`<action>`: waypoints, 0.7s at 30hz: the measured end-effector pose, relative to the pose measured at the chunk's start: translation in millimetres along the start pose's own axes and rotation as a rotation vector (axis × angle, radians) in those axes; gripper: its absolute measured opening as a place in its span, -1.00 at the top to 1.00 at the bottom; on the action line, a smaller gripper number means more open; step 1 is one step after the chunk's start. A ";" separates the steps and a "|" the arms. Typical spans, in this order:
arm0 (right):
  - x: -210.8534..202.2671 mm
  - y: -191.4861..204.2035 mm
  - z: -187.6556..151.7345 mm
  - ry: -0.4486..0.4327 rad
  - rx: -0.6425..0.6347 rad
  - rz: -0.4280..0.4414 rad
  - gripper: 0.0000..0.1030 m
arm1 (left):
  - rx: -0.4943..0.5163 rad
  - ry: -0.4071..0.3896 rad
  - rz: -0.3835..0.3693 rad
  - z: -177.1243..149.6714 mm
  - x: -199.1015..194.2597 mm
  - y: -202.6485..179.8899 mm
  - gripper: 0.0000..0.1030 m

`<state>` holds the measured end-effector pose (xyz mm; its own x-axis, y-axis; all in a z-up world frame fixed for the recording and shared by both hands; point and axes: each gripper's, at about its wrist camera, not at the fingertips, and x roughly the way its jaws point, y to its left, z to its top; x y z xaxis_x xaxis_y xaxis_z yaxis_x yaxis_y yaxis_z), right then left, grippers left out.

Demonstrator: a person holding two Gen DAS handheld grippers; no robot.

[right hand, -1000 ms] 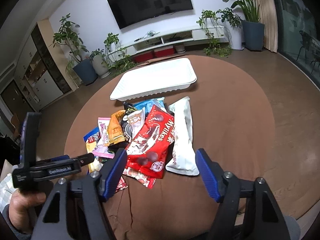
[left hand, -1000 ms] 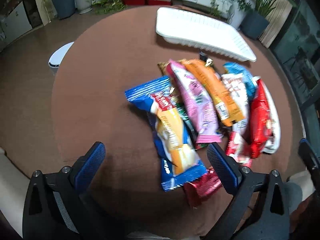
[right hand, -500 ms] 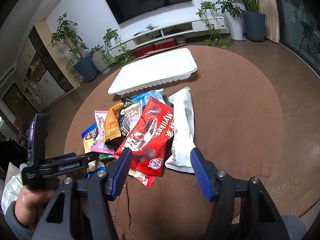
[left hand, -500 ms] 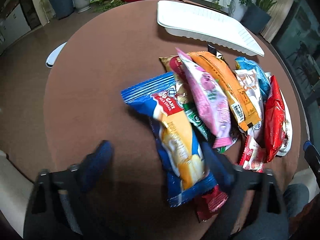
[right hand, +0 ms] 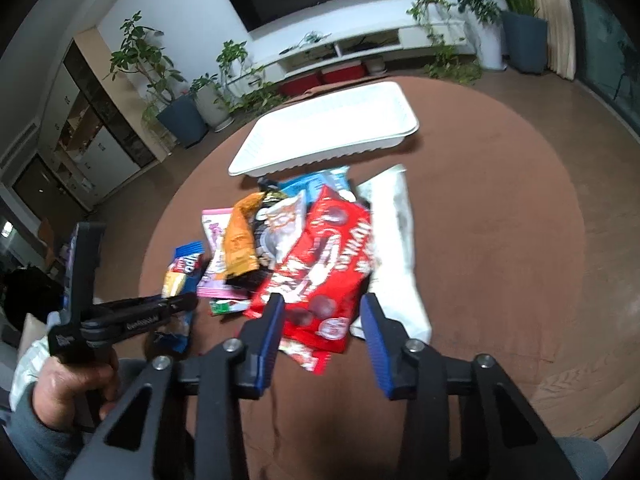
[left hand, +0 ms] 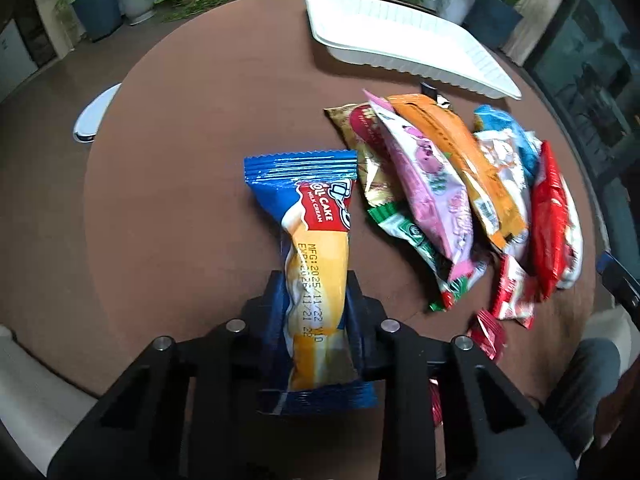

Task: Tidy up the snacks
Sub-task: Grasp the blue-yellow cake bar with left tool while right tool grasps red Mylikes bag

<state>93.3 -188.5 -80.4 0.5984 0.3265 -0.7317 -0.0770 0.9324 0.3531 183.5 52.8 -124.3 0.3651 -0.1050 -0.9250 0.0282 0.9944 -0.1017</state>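
Blue "ROLL CAKE MILK CREAM" wrapper pinched by the left gripper; right gripper spread above the red bag.

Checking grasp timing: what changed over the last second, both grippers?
The left gripper went from open to shut on the blue roll cake packet, which now sits apart from the snack pile. The right gripper narrowed and moved in over the red Mylikes bag, not yet gripping. The white tray stayed put, with nothing in it.
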 end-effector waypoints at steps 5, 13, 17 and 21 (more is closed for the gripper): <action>17.9 6.1 12.5 0.076 0.046 0.063 0.25 | 0.009 0.007 -0.049 -2.5 -0.4 14.0 0.52; 41.8 4.6 28.6 0.111 0.111 -0.065 -0.24 | 0.002 -0.016 -0.161 3.9 0.4 29.3 0.53; 55.2 8.4 32.9 0.142 0.120 -0.109 -0.38 | 0.008 -0.018 -0.195 -0.5 1.2 27.0 0.53; 67.8 12.3 35.8 0.168 0.108 -0.143 -0.44 | 0.016 -0.015 -0.218 -2.1 8.8 29.5 0.53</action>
<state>161.5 -160.4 -104.7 0.4549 0.2223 -0.8624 0.0897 0.9520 0.2927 185.6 81.2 -136.2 0.3627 -0.3179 -0.8760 0.1226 0.9481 -0.2933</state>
